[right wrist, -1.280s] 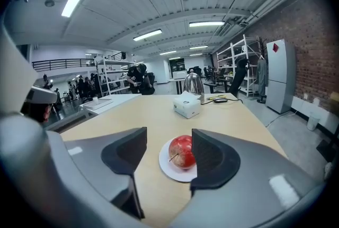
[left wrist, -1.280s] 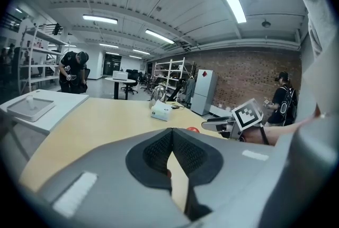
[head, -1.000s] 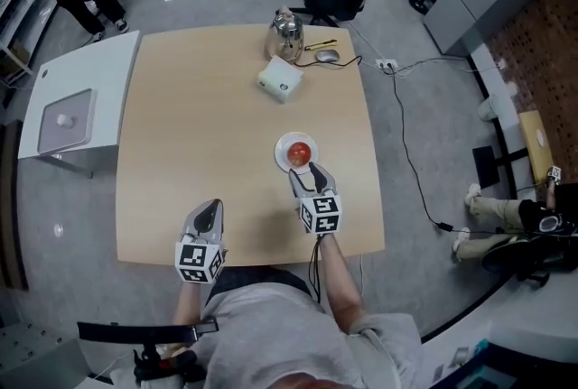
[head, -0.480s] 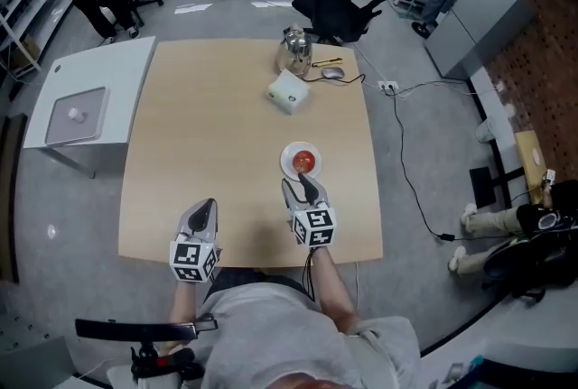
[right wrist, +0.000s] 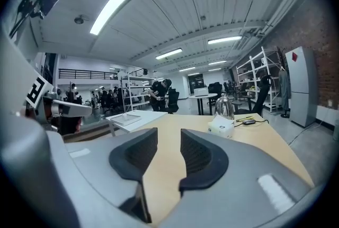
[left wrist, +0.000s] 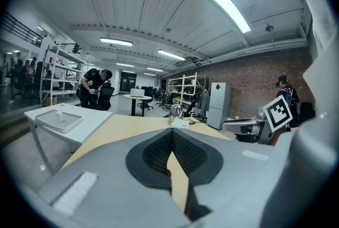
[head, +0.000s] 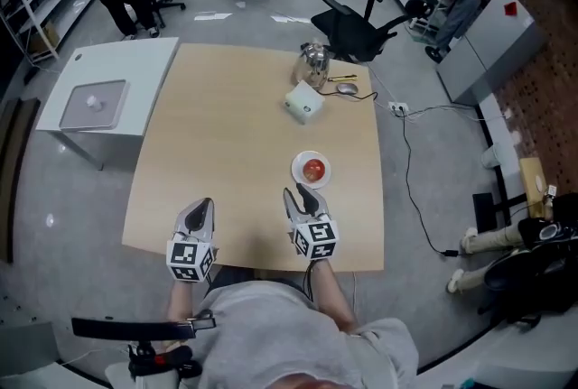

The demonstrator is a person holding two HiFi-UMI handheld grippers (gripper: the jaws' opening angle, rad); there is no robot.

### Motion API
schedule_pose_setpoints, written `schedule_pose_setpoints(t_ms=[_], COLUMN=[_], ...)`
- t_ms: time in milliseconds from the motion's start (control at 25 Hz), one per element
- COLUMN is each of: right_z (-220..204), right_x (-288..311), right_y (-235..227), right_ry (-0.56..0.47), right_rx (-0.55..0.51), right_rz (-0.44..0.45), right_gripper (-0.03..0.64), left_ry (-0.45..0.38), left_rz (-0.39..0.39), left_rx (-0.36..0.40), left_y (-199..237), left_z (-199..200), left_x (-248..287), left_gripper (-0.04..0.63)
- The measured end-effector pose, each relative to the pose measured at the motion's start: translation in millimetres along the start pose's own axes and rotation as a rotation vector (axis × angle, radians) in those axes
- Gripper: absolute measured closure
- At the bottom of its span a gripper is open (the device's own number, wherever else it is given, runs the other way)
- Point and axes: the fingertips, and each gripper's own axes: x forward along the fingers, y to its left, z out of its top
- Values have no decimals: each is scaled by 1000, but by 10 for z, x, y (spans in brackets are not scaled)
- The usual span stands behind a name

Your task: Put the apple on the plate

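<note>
A red apple (head: pixel 313 169) sits on a small white plate (head: pixel 299 172) right of the middle of the tan table (head: pixel 226 143). My right gripper (head: pixel 296 197) hovers just short of the plate, towards the near edge. Its jaws are closing, with a narrow gap and nothing between them (right wrist: pixel 169 143). Neither apple nor plate shows in the right gripper view. My left gripper (head: pixel 200 212) rests near the table's front edge at the left, its jaws meeting at the tips and holding nothing (left wrist: pixel 170 136).
A white box (head: pixel 305 102), a metal kettle (head: pixel 313 60) and a mouse (head: pixel 346 89) stand at the table's far side. A white side table with a tray (head: pixel 95 103) stands left. An office chair (head: pixel 361 26) is behind, and a cable (head: pixel 424 189) lies on the floor at right.
My right gripper has drawn back from the plate towards the near edge, leaving the apple on it, and its jaws have narrowed. The left gripper has stayed put.
</note>
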Motion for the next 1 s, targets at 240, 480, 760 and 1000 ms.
schedule_pose_setpoints(t_ms=[240, 480, 760, 1000], right_z=[7, -30, -54, -54], right_x=[-52, -60, -94, -39], right_y=[198, 400, 638, 768], right_ry=[-7, -5, 10, -9], right_rx=[5, -7, -36, -62], right_rz=[60, 122, 215, 257], right_gripper=[491, 509, 532, 561], left_ry=[-17, -34, -42, -55], left_rz=[50, 105, 183, 232], left_rx=[-8, -19, -30, -34], left_y=[54, 123, 180, 265], left_z=[-4, -59, -66, -102], left_x=[-196, -378, -630, -742], left_gripper=[575, 575, 575, 575])
